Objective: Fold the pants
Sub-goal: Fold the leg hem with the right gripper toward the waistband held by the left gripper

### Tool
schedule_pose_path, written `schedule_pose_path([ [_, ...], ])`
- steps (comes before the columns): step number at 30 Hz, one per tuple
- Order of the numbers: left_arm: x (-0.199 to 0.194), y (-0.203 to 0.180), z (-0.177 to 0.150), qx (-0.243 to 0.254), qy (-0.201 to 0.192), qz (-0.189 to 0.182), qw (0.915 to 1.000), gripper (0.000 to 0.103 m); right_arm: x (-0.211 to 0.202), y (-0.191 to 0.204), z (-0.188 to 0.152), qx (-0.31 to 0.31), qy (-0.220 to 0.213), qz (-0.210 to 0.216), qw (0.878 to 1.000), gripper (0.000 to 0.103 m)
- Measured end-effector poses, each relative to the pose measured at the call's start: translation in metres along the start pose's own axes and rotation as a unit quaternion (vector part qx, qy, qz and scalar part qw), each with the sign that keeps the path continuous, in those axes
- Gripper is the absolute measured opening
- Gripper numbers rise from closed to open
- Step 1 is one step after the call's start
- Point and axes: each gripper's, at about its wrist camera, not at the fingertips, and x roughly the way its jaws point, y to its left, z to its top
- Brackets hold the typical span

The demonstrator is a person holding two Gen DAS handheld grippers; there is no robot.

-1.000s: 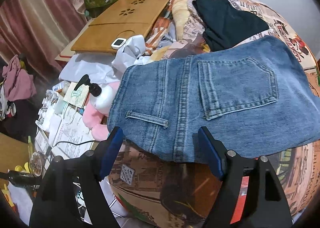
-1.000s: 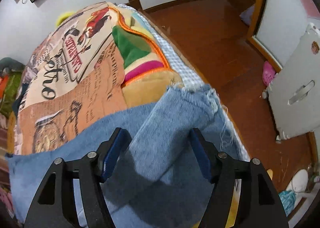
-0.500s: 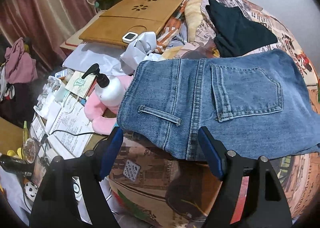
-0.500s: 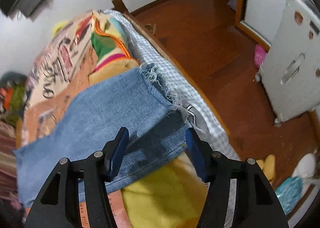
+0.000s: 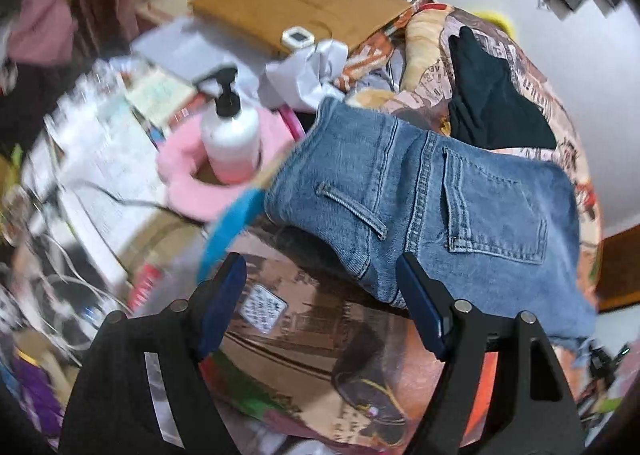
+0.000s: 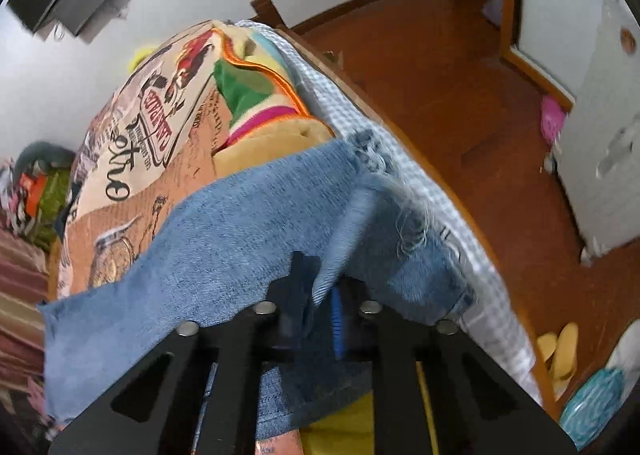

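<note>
Blue jeans (image 5: 460, 207) lie on the printed bed cover (image 5: 320, 339), back pocket up, waistband toward the bedside clutter. My left gripper (image 5: 320, 267) hangs open just above the cover; the waist's near corner lies by its right finger (image 5: 420, 307), and nothing sits between the pads. In the right wrist view the frayed leg end of the jeans (image 6: 248, 223) drapes near the bed's edge. My right gripper (image 6: 320, 287) is closing, its jaws nearly together, and a pinched fold of denim stands up between the pads.
A white pump bottle (image 5: 230, 143) in a pink plush (image 5: 188, 179), papers and cables crowd the bedside. A wooden lap desk (image 5: 304, 3) and a black garment (image 5: 492, 103) lie farther back. Right of the checked sheet (image 6: 460, 243): wooden floor (image 6: 440, 95), white cabinet (image 6: 600, 135), yellow slippers (image 6: 560, 351).
My right gripper went from wide open over the leg end to pinched shut on a fold of denim. The left gripper shifted and rolled, staying open; the waist corner now sits by its right finger.
</note>
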Motion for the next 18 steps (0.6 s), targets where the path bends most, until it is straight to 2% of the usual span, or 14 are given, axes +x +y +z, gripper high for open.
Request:
schedule_pose_path([
  [5, 0.022, -0.008, 0.004, 0.000, 0.015, 0.002, 0.9999, 0.074, -0.011, 0.009, 0.001, -0.030, -0.029, 0.000, 0.999, 0.005],
  [6, 0.025, -0.010, 0.006, 0.002, 0.016, 0.003, 0.9999, 0.062, -0.012, 0.011, 0.002, -0.035, -0.035, -0.001, 0.999, 0.004],
  [7, 0.028, -0.014, 0.008, 0.006, 0.017, 0.007, 0.9998, 0.041, -0.016, 0.015, 0.003, -0.047, -0.040, -0.004, 0.998, 0.004],
  [9, 0.031, -0.022, 0.010, 0.021, 0.015, 0.010, 0.9996, 0.016, -0.022, 0.026, 0.006, -0.081, -0.049, -0.015, 0.995, 0.004],
  [11, 0.027, -0.040, 0.011, 0.049, -0.007, 0.052, 0.9975, 0.014, -0.033, 0.035, 0.011, -0.105, -0.066, -0.013, 0.992, 0.003],
  [14, 0.007, -0.071, 0.011, 0.109, -0.057, 0.104, 0.9870, 0.013, -0.057, 0.046, 0.027, -0.128, -0.106, -0.004, 0.986, 0.003],
  [18, -0.026, -0.096, 0.014, 0.135, -0.105, 0.101, 0.9801, 0.013, -0.091, 0.047, 0.049, -0.147, -0.150, 0.004, 0.978, 0.003],
])
